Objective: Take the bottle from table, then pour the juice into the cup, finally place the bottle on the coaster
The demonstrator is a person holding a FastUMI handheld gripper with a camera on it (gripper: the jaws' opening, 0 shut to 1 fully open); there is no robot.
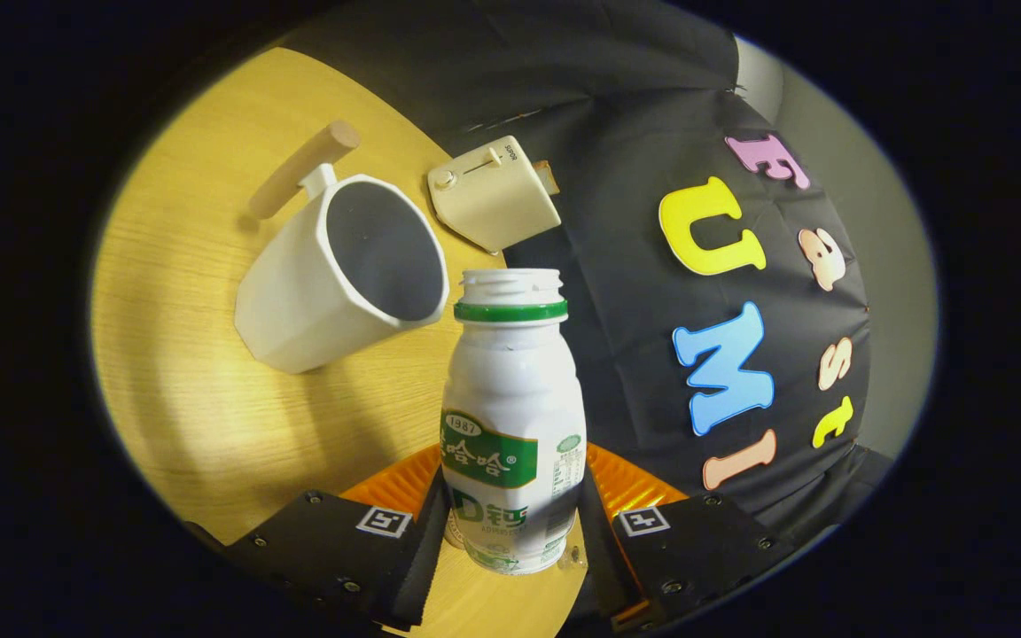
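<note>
A white bottle point(510, 416) with a green neck ring and green label, its cap off, sits between my fingers; my gripper point(510, 523) is shut on the bottle's lower half. The view is tilted, so the bottle's open mouth points toward the rim of a white cup point(333, 279) with a wooden handle, which stands on the wooden table point(191, 372) just beyond and left of the bottle. An orange ribbed coaster point(630, 483) shows behind the bottle's base, close to my fingers. I see no liquid in the cup's grey inside.
A cream toaster point(493, 190) stands beyond the cup near the table's far edge. The black booth cloth hangs to the right, past the table's edge. Bare tabletop lies left of the cup.
</note>
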